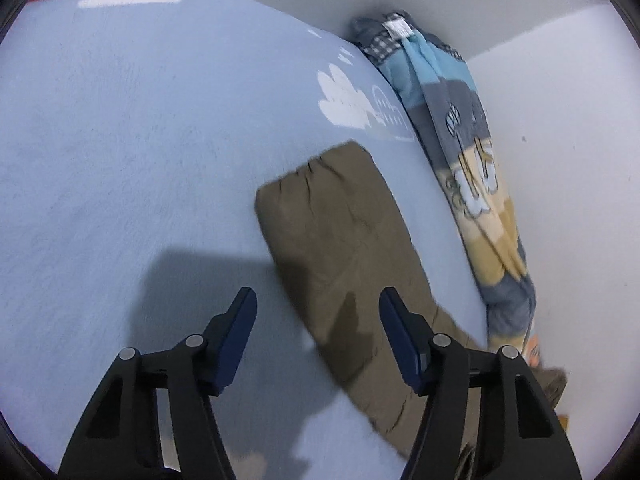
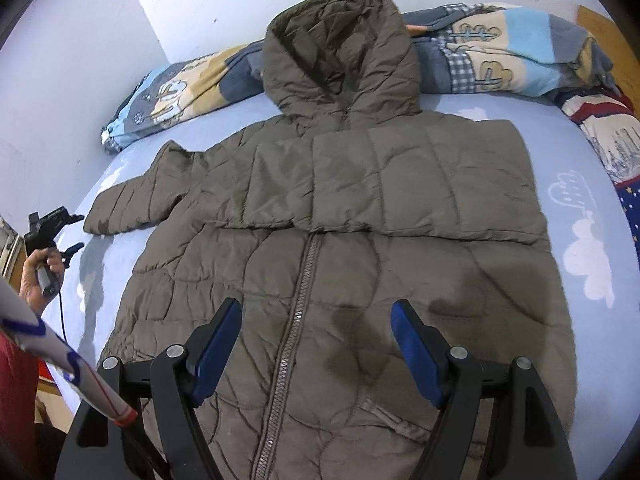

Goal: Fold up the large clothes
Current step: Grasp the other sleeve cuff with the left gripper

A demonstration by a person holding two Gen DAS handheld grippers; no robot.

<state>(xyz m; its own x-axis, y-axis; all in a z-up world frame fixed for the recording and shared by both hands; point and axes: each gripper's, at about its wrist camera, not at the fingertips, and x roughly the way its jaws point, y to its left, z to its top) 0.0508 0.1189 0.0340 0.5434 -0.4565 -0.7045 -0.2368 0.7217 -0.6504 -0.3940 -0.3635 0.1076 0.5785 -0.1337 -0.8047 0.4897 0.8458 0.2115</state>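
An olive-brown quilted hooded jacket [image 2: 360, 208] lies zipped and front up on a light blue bed sheet [image 2: 592, 208] with white clouds. One sleeve is folded across the chest [image 2: 420, 176]; the other sleeve [image 1: 340, 232] stretches out toward the wall. My left gripper [image 1: 317, 292] hovers over that outstretched sleeve, open, with its pads touching nothing. In the right wrist view the left gripper [image 2: 78, 232] shows at the bed's left edge, held by a hand [image 2: 38, 276]. My right gripper [image 2: 317, 303] stands open above the jacket's lower front, next to the zipper [image 2: 298, 300].
A rolled patterned blanket [image 1: 472, 168] lies along the white wall [image 1: 560, 140] and behind the hood [image 2: 500, 48]. Bedding with red stripes and stars [image 2: 608, 132] sits at the right. A white sleeve with blue and red lines [image 2: 60, 356] crosses the lower left.
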